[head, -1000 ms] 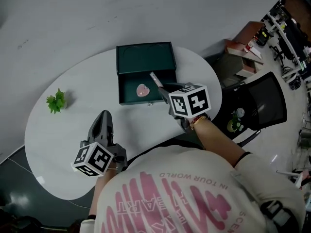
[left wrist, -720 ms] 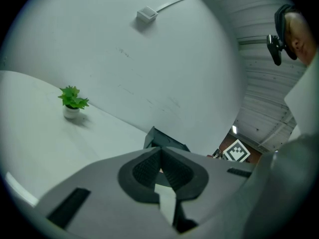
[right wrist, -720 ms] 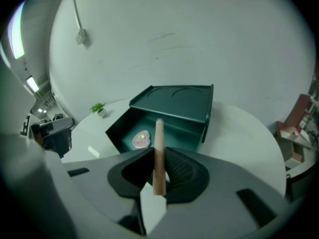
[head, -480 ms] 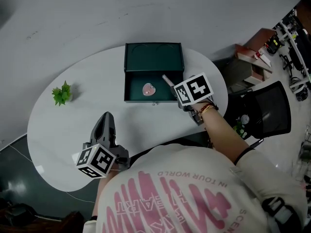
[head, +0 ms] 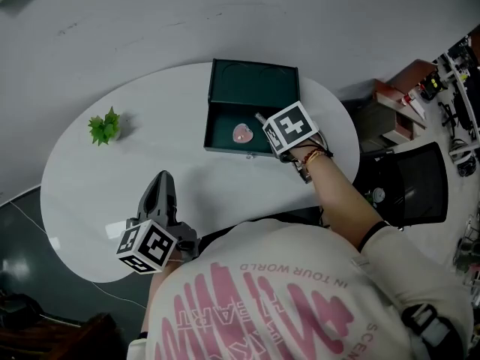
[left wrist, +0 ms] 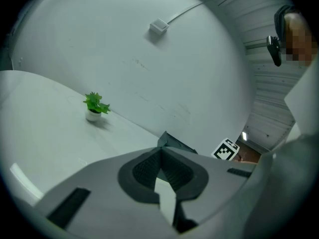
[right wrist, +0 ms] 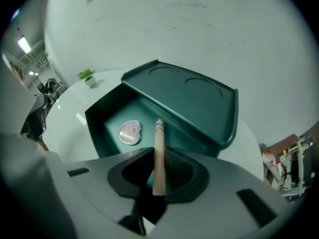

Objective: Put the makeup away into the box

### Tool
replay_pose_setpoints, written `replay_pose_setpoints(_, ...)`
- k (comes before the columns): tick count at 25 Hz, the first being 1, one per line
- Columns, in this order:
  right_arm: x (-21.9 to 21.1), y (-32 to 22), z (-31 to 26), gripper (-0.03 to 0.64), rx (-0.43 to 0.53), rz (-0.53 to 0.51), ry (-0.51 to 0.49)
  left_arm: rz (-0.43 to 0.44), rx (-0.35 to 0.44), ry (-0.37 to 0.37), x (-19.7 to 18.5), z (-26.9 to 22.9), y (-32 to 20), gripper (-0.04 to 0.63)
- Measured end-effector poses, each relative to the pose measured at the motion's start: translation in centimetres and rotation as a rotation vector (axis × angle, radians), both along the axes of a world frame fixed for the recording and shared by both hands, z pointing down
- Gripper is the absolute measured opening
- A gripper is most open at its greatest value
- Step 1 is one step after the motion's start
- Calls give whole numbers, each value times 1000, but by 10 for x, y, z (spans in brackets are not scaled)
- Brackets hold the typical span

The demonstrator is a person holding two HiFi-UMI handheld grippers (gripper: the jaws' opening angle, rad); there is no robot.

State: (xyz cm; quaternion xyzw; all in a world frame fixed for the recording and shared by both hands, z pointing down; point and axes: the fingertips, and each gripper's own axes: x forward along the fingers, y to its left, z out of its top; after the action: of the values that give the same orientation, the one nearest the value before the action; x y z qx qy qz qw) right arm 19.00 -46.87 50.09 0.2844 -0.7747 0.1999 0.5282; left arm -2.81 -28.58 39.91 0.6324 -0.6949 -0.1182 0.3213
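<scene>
Head view: white oval table (head: 112,186) with a dark green box (head: 211,123) open on its far side, lid (head: 253,85) laid back. A pink heart-shaped case (head: 242,133) lies inside the tray. The right gripper (head: 270,128) is over the tray's right part, pointing steeply down, with a slim makeup stick (head: 259,117) projecting from under its marker cube. The left gripper (head: 162,180) is near the table's front edge, well apart from the box and pointing across the bare top. A small green plant (head: 105,127) stands at the far left of the table. Left gripper view: the jaws meet at their tips, with nothing between them. The plant (left wrist: 94,106) is on the table (left wrist: 40,123) ahead and to the left, and a dark corner of the box (left wrist: 172,142) shows just beyond the jaw tips. Right gripper view: the jaws are clamped on the pinkish makeup stick (right wrist: 158,158). It runs out between the pads, and its far end is over the tray of the box (right wrist: 107,106), just right of the heart-shaped case (right wrist: 130,132). I cannot tell whether the end touches the tray floor. The lid (right wrist: 194,101) leans back behind the tray.
</scene>
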Motion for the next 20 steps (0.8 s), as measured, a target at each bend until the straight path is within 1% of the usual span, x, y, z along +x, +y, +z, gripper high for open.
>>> replay_pose_setpoints(6, -2, -1, 10, 67, -19, 10, 43, -39, 2, -10, -13, -2, 9, 2)
replay_pose_setpoints(11, -4, -1, 15, 69, -35, 7, 81, -47, 16, -16, -15, -6, 8, 2)
replay_pose_setpoints(16, -7, 0, 22, 69, -35, -36, 158, -60, 23, -21, -19, -9, 10, 2)
replay_pose_setpoints(20, -12, 0, 26, 71, -46, -36, 174, -69, 26, -25, -22, -12, 13, 2)
